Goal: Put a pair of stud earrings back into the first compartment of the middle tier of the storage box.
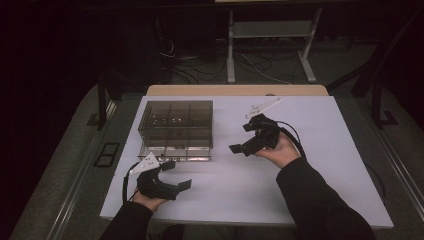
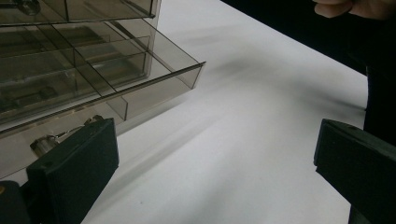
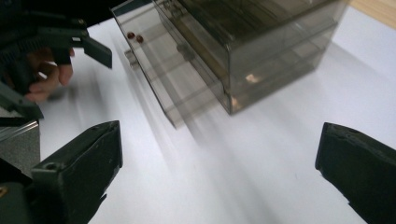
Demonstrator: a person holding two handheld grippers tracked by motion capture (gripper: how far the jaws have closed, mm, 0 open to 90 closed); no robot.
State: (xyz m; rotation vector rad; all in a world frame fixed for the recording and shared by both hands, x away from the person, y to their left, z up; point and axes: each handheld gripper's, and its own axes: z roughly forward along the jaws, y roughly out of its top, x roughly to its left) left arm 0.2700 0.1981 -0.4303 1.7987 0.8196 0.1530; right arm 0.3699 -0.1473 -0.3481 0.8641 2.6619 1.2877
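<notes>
While both hands rest over the white table (image 1: 240, 190), each gripper has its jaws spread wide with nothing between them. Left gripper (image 1: 176, 175) sits near the table's front-left, just in front of the smoky clear drawer box (image 1: 176, 122), jaws pointing right. Right gripper (image 1: 245, 137) is held right of the box, near mid-table, jaws pointing left toward it, not touching it. Box stands on the left-centre of the table; its bottom drawer (image 1: 175, 152) is pulled out toward the person. Left gripper view: open drawer (image 2: 140, 88) with inner dividers just beyond the left jaw, a small metal knob (image 2: 44, 142) on its front beside that jaw; contact there cannot be told. Right gripper view: box (image 3: 252, 51) seen from its corner, drawer (image 3: 163, 79) sticking out, two small dark red bits (image 3: 135, 37) near its far end, the other gripper (image 3: 60, 39) and hand (image 3: 46, 77) beyond. Right view is motion-blurred.
</notes>
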